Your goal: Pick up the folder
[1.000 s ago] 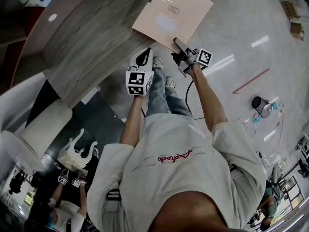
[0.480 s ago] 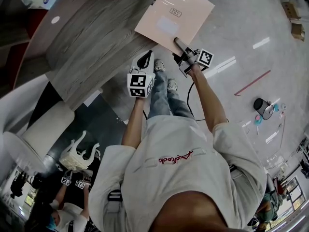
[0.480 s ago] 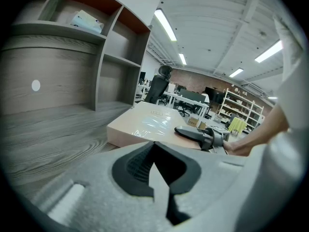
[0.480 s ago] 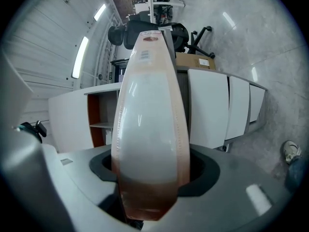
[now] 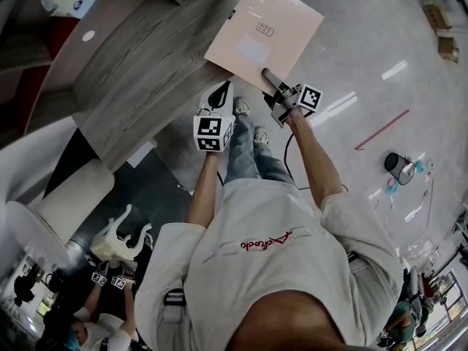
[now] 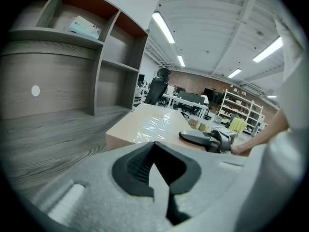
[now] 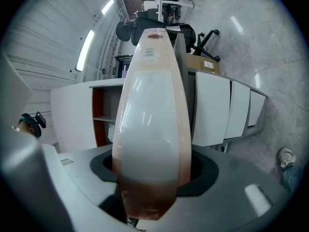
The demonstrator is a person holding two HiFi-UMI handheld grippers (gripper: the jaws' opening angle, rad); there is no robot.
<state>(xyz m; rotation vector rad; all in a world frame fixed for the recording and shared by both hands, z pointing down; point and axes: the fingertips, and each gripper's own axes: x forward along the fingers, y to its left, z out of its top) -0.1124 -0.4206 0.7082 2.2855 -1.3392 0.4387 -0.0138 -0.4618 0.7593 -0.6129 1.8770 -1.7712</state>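
Grey jaws of your right hand-held gripper (image 5: 266,73), which have just been closing, clamp the near edge of the pale pink folder (image 5: 259,31). It lies on the wood-grain surface (image 5: 131,64), partly overhanging. Your left hand-held gripper (image 5: 219,92) hovers nearby, jaws together, empty.

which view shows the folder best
The head view: the whole folder shows from above, label included, reaching past the desk edge. The left gripper view catches it low and foreshortened; the right gripper view sees it edge-on, close up.

folder (image 5: 289,13) label (image 5: 265,28) (small print) unreadable
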